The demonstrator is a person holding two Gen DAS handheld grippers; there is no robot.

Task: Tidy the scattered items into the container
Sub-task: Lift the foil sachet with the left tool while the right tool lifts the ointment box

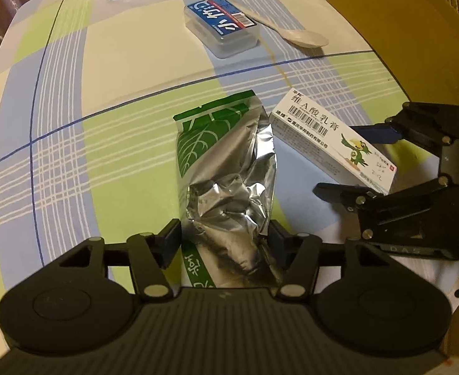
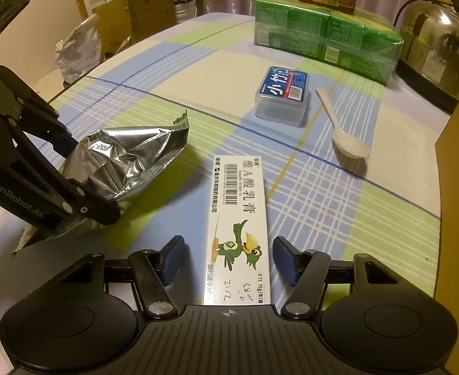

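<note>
Both grippers straddle their own item, neither yet lifted toward the container.

The foil pouch (image 1: 226, 168) lies low in the centre of the left wrist view, its long axis running straight away from the left gripper (image 1: 224, 243), whose blue pads touch its crumpled silver sides; the jaws look pressed onto it, pinching the near end. Just right of it, the white ointment box (image 2: 238, 234) sits bottom centre in the right wrist view, lengthwise along the right gripper (image 2: 226, 259), whose jaws are spread with a gap on each side, so closing squarely across its narrow width is what the next move seems to need. Further up the checked tablecloth (image 2: 167, 62) lie the blue-labelled plastic case (image 2: 281, 97) and white spoon (image 2: 343, 128). The brown cardboard container (image 1: 385, 15) stands at the upper right.
</note>
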